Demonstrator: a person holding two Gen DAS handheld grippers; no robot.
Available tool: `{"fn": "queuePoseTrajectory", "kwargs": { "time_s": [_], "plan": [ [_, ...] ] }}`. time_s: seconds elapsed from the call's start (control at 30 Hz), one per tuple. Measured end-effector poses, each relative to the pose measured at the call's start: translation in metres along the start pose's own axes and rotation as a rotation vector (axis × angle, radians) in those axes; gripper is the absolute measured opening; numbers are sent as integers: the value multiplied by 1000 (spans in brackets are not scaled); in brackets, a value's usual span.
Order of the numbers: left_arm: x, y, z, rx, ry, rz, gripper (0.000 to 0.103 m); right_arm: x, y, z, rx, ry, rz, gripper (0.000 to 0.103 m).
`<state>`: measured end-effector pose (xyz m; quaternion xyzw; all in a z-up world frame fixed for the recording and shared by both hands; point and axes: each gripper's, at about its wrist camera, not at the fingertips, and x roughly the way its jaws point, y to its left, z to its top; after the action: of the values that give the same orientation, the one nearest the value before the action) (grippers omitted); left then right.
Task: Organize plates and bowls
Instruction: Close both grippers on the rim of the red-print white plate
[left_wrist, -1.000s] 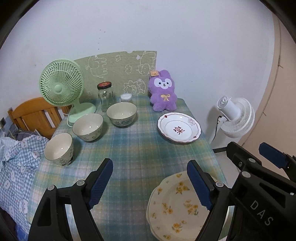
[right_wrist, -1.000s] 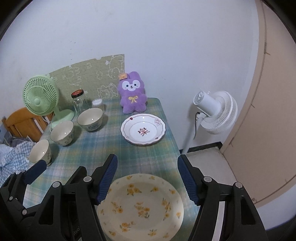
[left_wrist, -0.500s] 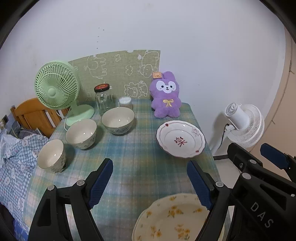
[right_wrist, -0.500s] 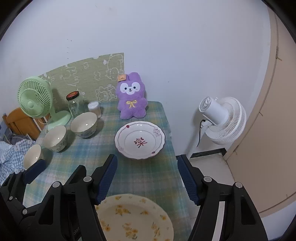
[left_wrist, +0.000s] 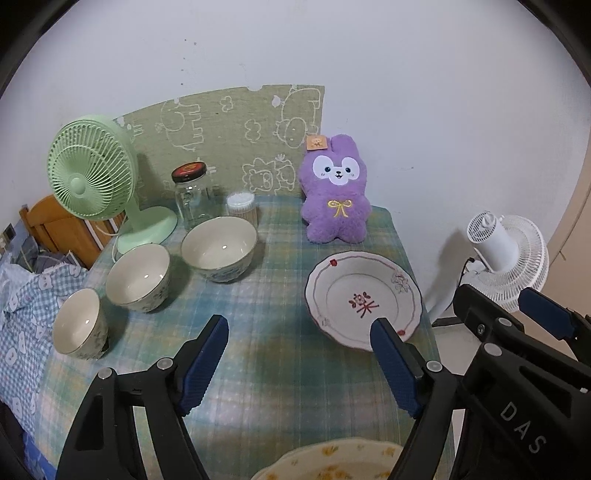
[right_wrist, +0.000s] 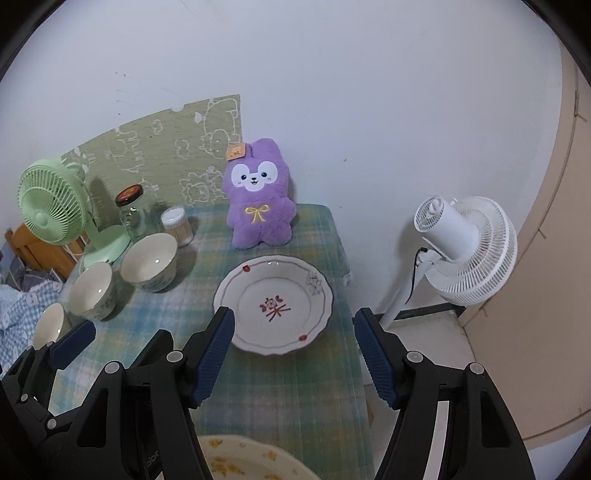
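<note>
On the green plaid tablecloth a white plate with a red pattern lies at the right. A yellow-flowered plate shows only its far rim at the near edge. Three cream bowls run diagonally at the left: large, medium, small. My left gripper hovers above the cloth, its jaws wide and closing slightly with nothing between them. My right gripper stands open just short of the red-patterned plate, empty.
At the back stand a green desk fan, a glass jar, a cotton-swab tub and a purple plush rabbit. A white floor fan stands past the table's right edge. A wooden chair and checked cloth are left.
Both grippers moved forward over the table. The yellow-flowered plate slid down to the bottom edge of both views, and the red-patterned plate and bowls came nearer.
</note>
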<state>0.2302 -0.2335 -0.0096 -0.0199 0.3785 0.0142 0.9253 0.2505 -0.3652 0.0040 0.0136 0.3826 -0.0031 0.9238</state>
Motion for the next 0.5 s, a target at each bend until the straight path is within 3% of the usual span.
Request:
{"fn": "queuePoseTrajectory", "kwargs": {
  "time_s": [0.5],
  "plan": [
    [65,-20,19,7,40,11,76,69,-16,19,9,31,10,71]
  ]
}}
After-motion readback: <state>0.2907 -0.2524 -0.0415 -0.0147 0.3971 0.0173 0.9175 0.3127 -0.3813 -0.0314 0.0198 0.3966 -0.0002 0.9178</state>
